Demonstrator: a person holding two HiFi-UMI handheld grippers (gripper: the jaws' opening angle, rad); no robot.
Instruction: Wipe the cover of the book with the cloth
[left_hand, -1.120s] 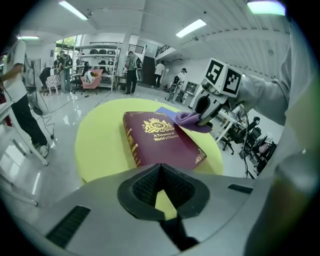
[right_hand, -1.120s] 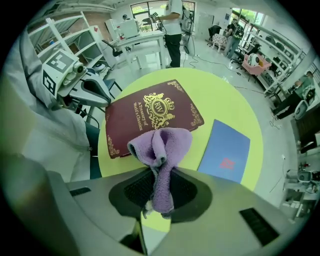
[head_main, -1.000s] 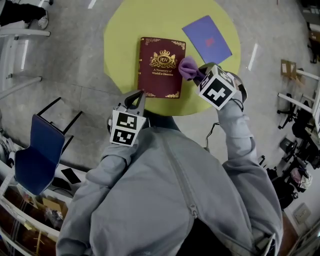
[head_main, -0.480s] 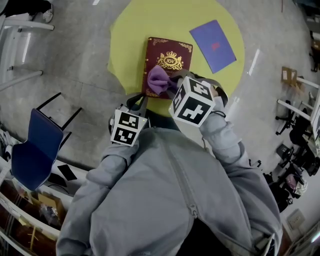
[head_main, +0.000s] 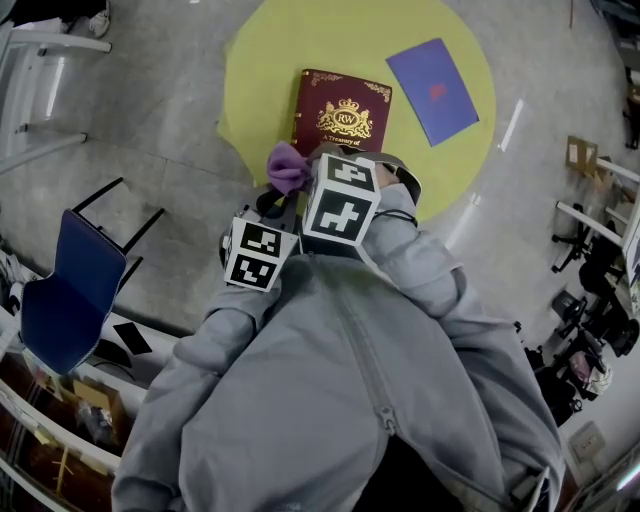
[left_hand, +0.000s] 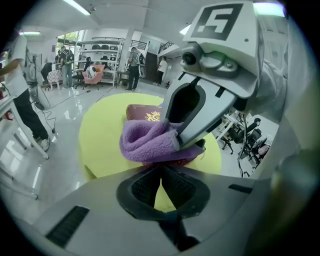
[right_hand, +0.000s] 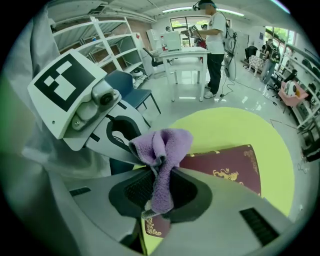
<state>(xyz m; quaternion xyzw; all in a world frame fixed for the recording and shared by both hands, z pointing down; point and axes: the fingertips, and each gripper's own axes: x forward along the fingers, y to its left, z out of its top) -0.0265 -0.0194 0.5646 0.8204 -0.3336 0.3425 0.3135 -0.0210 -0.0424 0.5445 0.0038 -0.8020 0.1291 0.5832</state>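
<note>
right hand-held gripper (head_main: 308, 172) has swept the cloth (head_main: 286, 167) leftward across the book (head_main: 343, 118).

Around you, a grey glossy floor (head_main: 150, 130) shows streaks of light, with ceiling strip lights (right_hand: 177, 10) overhead. You face a round yellow-green table (head_main: 280, 50). Near left of you sits a blue chair (head_main: 60, 300). White rail frames (head_main: 45, 45) stand far left, dark office chairs (head_main: 600, 290) to the right. Beyond the blue chair you get white shelving (right_hand: 95, 40), a white desk (right_hand: 187, 55) and bright windows (right_hand: 182, 22).

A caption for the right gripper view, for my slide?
Right gripper grips purple cloth near maroon book on yellow table.
</note>
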